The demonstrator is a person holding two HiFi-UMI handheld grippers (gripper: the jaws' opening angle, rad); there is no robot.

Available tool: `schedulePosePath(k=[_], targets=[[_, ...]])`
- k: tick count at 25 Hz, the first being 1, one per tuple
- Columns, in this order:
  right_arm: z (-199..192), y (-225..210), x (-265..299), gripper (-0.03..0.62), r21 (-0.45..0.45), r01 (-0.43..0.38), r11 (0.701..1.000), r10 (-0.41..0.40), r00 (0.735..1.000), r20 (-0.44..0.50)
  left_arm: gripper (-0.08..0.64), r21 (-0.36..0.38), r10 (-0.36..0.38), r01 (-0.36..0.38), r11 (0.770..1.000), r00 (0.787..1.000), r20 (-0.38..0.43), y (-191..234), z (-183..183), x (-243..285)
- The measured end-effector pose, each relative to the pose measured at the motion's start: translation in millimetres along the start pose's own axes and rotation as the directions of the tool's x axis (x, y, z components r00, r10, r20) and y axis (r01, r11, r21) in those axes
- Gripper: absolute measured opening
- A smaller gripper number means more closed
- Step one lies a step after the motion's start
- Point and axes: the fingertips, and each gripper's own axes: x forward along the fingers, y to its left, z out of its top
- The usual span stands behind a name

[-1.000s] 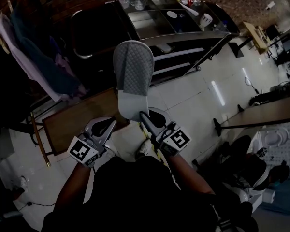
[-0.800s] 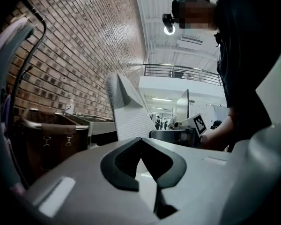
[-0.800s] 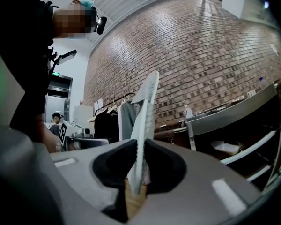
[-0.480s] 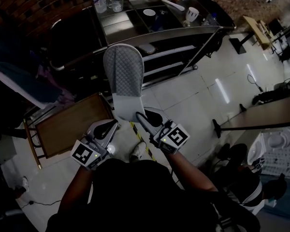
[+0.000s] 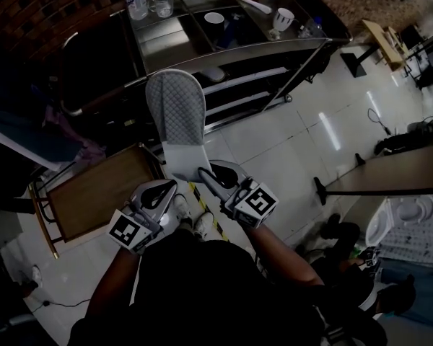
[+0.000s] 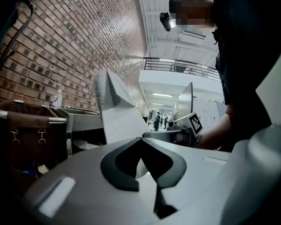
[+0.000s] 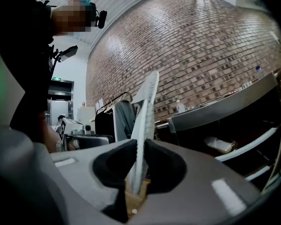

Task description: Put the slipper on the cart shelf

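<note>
A grey quilted slipper (image 5: 175, 110) stands out in the air, toe pointing at the metal cart (image 5: 270, 44). My right gripper (image 5: 204, 173) is shut on its heel end; in the right gripper view the sole (image 7: 145, 118) runs edge-on between the dark pads of the right gripper (image 7: 139, 156). My left gripper (image 5: 167, 187) hangs just left of the heel, shut, with nothing in it. In the left gripper view the left gripper (image 6: 140, 146) shows closed tips, with the slipper (image 6: 119, 116) behind them. A second slipper (image 5: 215, 73) lies on the cart's middle shelf.
The cart top carries a bottle (image 5: 136, 0), a glass (image 5: 162, 4), a bowl (image 5: 213, 18) and a cup (image 5: 281, 21). A wooden stool (image 5: 101, 193) stands below left of the slipper. Clothes (image 5: 29, 128) hang at the left. A table (image 5: 390, 171) stands at the right.
The cart has drawn closer and slid lower in the head view. The held slipper has shifted a little left, still gripped by the right gripper. Both grippers keep their stance.
</note>
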Motion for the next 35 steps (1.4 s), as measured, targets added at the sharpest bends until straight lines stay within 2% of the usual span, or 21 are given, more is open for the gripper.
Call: schedulePosePath(k=[8,12,18,22,26,35], targets=[[-1,-20,22,0.058,0.018,0.007,1.0,-0.006,0.999,-0.032,0.002,0.017,-0.084,0.083,0.996,0.996,0.015,34,11,24],[-16,-30,28,0.058,0.067,0.014,0.998,-0.01,0.998,-0.057,0.002,0.013,-0.114,0.113,0.993,0.993,0.028,52,12,29],[-52,-50,21,0.058,0.167,0.0,0.986,0.015,0.996,-0.087,0.002,0.015,-0.118,0.117,0.993,0.993,0.022,64,10,41],[-75,-70,13,0.058,0.261,-0.006,0.965,0.04,0.992,-0.124,0.003,0.007,-0.095,0.095,0.995,0.995,0.011,70,5,57],[-98,-90,8,0.058,0.317,-0.041,0.948,0.099,0.98,-0.172,0.002,0.008,-0.05,0.05,0.999,0.999,0.008,76,5,76],[-137,-134,9,0.058,0.454,-0.132,0.881,0.267,0.931,-0.248,0.002,0.021,0.078,-0.078,0.997,0.997,-0.02,85,-4,130]])
